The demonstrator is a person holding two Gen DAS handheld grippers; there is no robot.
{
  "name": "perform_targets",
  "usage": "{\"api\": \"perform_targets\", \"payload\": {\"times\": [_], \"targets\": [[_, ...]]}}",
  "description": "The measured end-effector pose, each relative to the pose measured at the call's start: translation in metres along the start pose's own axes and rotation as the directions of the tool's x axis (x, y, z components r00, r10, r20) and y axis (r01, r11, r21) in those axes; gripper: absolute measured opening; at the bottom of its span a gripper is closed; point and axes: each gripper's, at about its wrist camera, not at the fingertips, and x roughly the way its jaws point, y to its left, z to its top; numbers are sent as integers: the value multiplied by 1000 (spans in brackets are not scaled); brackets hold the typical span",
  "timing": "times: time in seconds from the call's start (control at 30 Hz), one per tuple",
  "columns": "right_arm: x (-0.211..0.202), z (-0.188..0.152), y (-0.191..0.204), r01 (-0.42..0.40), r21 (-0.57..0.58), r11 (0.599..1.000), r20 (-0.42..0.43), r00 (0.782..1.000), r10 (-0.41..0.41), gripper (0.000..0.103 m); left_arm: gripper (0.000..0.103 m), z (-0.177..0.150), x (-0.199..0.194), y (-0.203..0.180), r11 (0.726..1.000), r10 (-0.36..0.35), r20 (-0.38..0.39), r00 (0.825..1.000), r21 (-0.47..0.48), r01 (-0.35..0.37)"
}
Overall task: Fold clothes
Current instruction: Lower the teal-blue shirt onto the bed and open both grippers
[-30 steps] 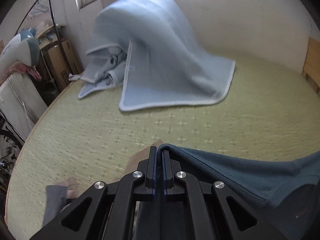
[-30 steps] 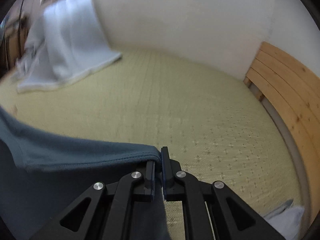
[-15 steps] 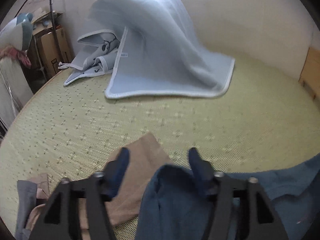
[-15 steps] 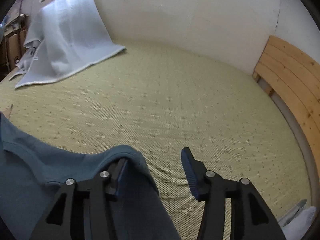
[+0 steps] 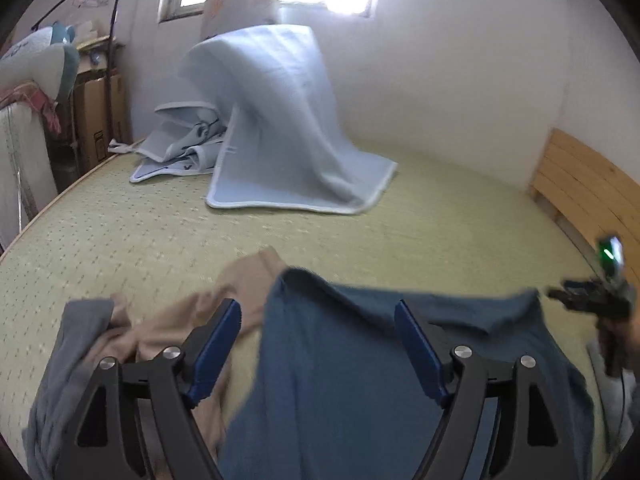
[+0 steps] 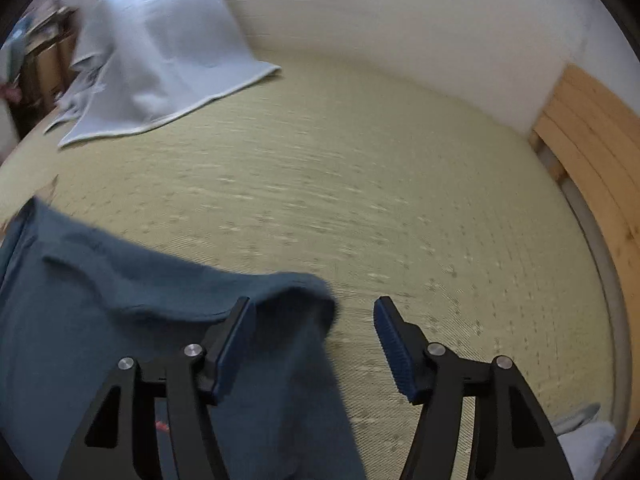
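Open green mat (image 6: 360, 168) ahead, pale blanket (image 5: 288, 140) heaped far left, wooden headboard (image 6: 592, 152) at right.

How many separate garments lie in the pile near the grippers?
3: a blue garment in the middle, a tan garment left of it, a grey garment farthest left. Others may be hidden underneath.

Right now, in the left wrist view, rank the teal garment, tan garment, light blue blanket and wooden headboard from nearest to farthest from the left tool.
1. Teal garment: between the open fingers of the left tool.
2. Tan garment: just left, by the left finger.
3. Light blue blanket: far, centre-left, and wooden headboard: far right. These two are too close to call.
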Motion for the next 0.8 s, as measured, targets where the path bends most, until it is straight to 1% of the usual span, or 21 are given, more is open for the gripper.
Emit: {"api": "perform_targets", "payload": {"times": [0.03, 0.07, 0.13, 0.17, 0.2, 0.23, 0.27, 0.33, 0.37, 0.4, 0.43, 0.47, 0.5, 0.53, 0.57, 0.67, 0.73, 0.8], "targets": [[-5, 0, 11, -6, -32, 999, 6, 1000, 6, 65, 82, -10, -12, -4, 1000, -19, -6, 1000, -11, 19], [-10, -2, 23, -31, -71, 997, 13, 999, 32, 64, 82, -19, -25, -7, 999, -39, -13, 999, -22, 39], [-15, -8, 56, -72, -180, 981, 11, 997, 75, 64, 82, -38, -46, -10, 996, -67, -27, 997, -64, 65], [-14, -10, 71, -68, -236, 969, 7, 997, 72, 63, 83, -47, -57, -12, 994, -73, -27, 997, -85, 70], [-11, -14, 90, -41, -313, 949, 3, 999, 44, 63, 83, -53, -62, -17, 994, -84, -40, 996, -78, 81], [-8, -16, 102, -30, -363, 931, 0, 999, 32, 62, 83, -59, -68, -22, 993, -96, -53, 994, -72, 92], [-5, -19, 114, -19, -412, 911, -3, 1000, 20, 62, 83, -64, -72, -29, 996, -88, -83, 993, -36, 85], [4, -19, 132, -8, -485, 875, -13, 1000, 2, 62, 83, -72, -81, -32, 996, -81, -99, 992, -29, 79], [8, -18, 141, -3, -520, 854, -18, 1000, -7, 61, 83, -77, -87, -30, 993, -105, -89, 991, -55, 100], [14, -18, 145, -5, -538, 843, -34, 999, -15, 56, 83, -82, -88, -28, 991, -119, -80, 990, -75, 113], [20, -18, 149, -8, -557, 830, -51, 998, -24, 44, 83, -86, -90, -26, 987, -133, -71, 989, -95, 126], [26, -17, 152, -2, -574, 819, -68, 997, -45, 37, 83, -90, -87, -24, 984, -153, -69, 986, -105, 146], [33, -15, 155, 3, -590, 807, -85, 994, -66, 29, 83, -93, -83, -22, 980, -161, -89, 983, -128, 149], [40, -14, 158, 8, -607, 795, -101, 991, -87, 24, 83, -95, -78, -19, 977, -170, -110, 979, -151, 152], [46, -13, 160, 9, -622, 783, -116, 988, -103, 23, 83, -98, -74, -16, 972, -178, -131, 975, -175, 154], [56, -12, 163, -6, -649, 760, -152, 981, -123, 20, 83, -104, -72, -12, 968, -187, -138, 973, -197, 158], [58, -6, 162, -9, -652, 758, -158, 980, -124, 10, 83, -104, -73, -8, 966, -185, -135, 973, -207, 155], [57, 5, 157, 11, -623, 782, -135, 983, -122, 8, 83, -104, -74, -4, 964, -184, -131, 974, -217, 153]]}}
